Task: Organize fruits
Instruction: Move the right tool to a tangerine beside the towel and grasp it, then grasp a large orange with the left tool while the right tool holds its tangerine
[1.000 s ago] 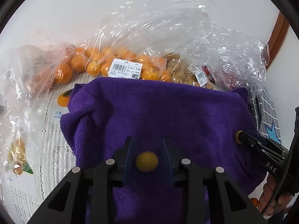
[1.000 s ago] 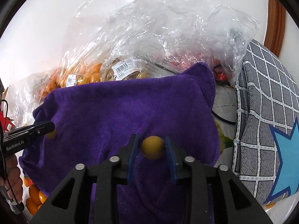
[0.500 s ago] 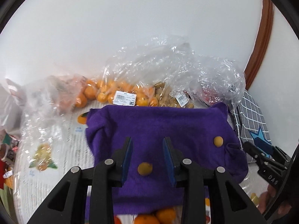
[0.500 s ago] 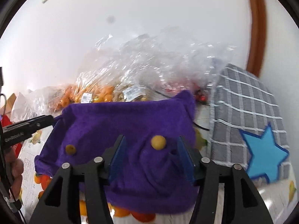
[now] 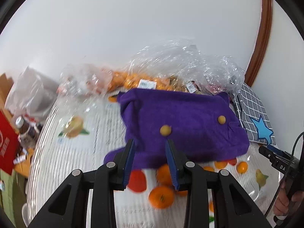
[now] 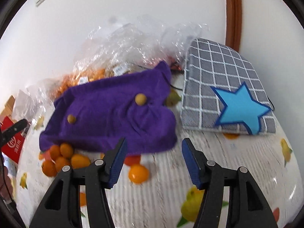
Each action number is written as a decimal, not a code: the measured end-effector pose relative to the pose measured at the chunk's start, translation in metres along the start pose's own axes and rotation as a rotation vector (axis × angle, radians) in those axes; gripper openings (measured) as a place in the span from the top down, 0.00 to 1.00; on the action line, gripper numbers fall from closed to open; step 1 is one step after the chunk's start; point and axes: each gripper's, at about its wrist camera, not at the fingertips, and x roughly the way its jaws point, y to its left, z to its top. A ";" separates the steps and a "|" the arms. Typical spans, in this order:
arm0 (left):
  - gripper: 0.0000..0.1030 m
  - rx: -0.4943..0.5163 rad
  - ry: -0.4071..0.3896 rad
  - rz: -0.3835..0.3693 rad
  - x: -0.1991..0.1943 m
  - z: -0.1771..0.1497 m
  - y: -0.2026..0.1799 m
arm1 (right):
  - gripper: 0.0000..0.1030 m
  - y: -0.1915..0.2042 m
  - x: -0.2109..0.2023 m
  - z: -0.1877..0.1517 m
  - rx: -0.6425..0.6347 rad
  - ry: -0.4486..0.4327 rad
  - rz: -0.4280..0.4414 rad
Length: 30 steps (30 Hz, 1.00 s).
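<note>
A purple towel (image 5: pixel 182 121) (image 6: pixel 114 114) lies on the table with two small yellow-brown round fruits on it: one (image 5: pixel 165 129) (image 6: pixel 71 118) on the left part, one (image 5: pixel 221 119) (image 6: pixel 140 99) on the right part. Loose oranges (image 5: pixel 161 196) (image 6: pixel 138 173) and a red fruit (image 5: pixel 137 180) lie by the towel's near edge. My left gripper (image 5: pixel 150 161) is open and empty, just short of the towel. My right gripper (image 6: pixel 153 160) is open and empty, above the near edge.
Clear plastic bags of oranges (image 5: pixel 133 79) (image 6: pixel 91 76) sit behind the towel against the wall. A grey checked cushion with a blue star (image 6: pixel 228 95) (image 5: pixel 254 117) lies to the right. A red box (image 5: pixel 7 142) and a jar (image 5: pixel 24 129) stand at the left.
Both grippers let go of their small fruits onto the towel, opened, and pulled back and up. Loose oranges by the towel's near edge came into view.
</note>
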 end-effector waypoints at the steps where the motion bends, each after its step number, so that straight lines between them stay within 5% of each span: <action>1: 0.69 -0.007 0.006 0.006 -0.001 -0.003 0.003 | 0.42 -0.001 -0.003 -0.006 0.003 -0.006 -0.001; 6: 0.65 -0.029 0.062 0.062 -0.002 -0.029 0.020 | 0.43 0.000 -0.006 -0.029 -0.003 -0.021 0.020; 9: 0.48 -0.063 0.082 0.068 -0.004 -0.044 0.030 | 0.46 0.007 0.002 -0.040 -0.011 0.002 0.054; 19: 0.47 -0.043 0.123 0.024 0.010 -0.062 0.021 | 0.57 0.018 0.046 -0.048 -0.019 0.069 0.099; 22: 0.47 -0.030 0.141 -0.013 0.018 -0.065 0.010 | 0.68 0.020 0.053 -0.049 -0.025 0.080 0.103; 30: 0.47 -0.011 0.184 -0.085 0.037 -0.077 -0.006 | 0.69 0.013 0.043 -0.057 -0.057 0.045 0.078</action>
